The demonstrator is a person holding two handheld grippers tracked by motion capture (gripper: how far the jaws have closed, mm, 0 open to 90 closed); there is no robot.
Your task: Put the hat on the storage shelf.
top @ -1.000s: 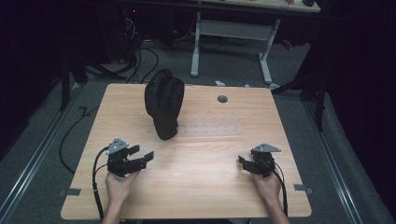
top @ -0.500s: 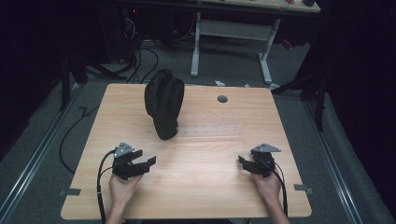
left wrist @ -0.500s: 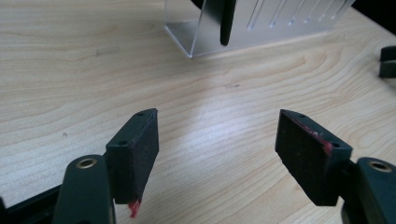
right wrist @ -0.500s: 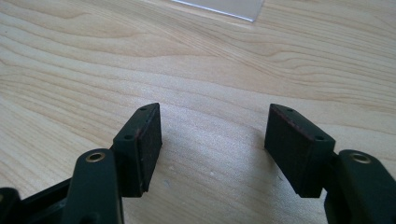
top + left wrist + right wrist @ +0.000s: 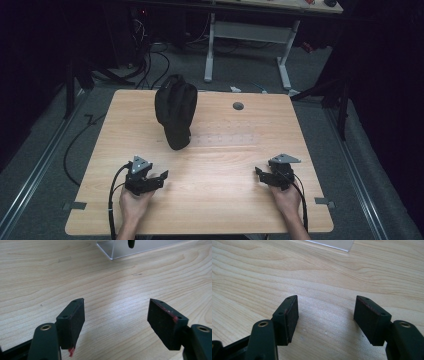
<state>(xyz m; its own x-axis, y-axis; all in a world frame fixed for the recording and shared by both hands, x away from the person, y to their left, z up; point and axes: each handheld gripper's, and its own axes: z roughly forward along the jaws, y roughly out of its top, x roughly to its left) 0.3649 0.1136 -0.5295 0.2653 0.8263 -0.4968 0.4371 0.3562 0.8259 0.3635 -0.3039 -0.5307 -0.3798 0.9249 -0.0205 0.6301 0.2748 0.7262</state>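
A black fabric bag (image 5: 175, 112) stands on the wooden table (image 5: 225, 200), left of the middle and toward the back. My left gripper (image 5: 159, 178) is held low over the table near the front left, well short of the bag. Its jaws are open with bare wood between the pads (image 5: 72, 320). My right gripper (image 5: 260, 172) hovers near the front right, also open over bare wood, its pads (image 5: 290, 315) holding nothing. A flat clear plastic strip (image 5: 225, 140) lies just right of the bag's foot, and its edge shows in the left gripper view (image 5: 130, 248).
A round grey cable grommet (image 5: 238, 106) sits in the tabletop at the back. Cables trail from both grippers over the front edge. Beyond the table are a white desk frame (image 5: 250, 35) and loose cables on the dark floor.
My left gripper has sunk toward the tabletop and drifted a little nearer the front edge. The right gripper and the bag have stayed put.
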